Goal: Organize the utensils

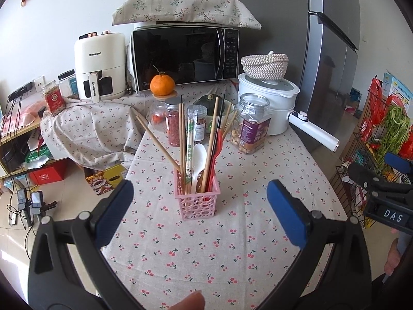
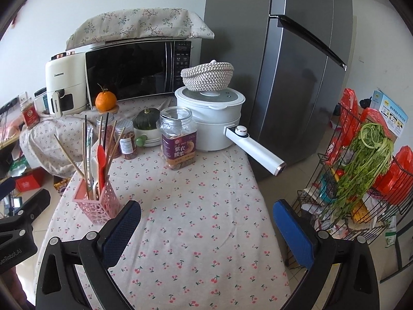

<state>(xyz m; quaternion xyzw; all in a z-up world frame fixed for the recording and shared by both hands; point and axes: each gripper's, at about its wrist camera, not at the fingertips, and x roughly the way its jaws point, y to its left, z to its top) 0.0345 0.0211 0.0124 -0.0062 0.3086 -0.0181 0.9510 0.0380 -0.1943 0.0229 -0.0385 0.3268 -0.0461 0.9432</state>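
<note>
A pink perforated utensil basket stands upright on the table, which is covered by a cherry-print cloth. In it stand several wooden chopsticks, one leaning far out to the left, a paper-wrapped pair of chopsticks, a white plastic spoon, a red spoon and a thin black chopstick.

The left tool hovers over the table just in front of the basket, its blue-padded fingers wide apart with nothing between them. The right tool is held to the right of the basket, also spread wide and empty, above bare cloth; its left finger sits just beside the basket's near corner in the right wrist view, though contact cannot be judged.

Behind the basket stand a jar of red goji berries, a clear nut jar with a purple label, and a dark green squash in a bowl. Further back are an orange, a white electric pot with a woven basket on its lid, a microwave and a white air fryer.
</note>
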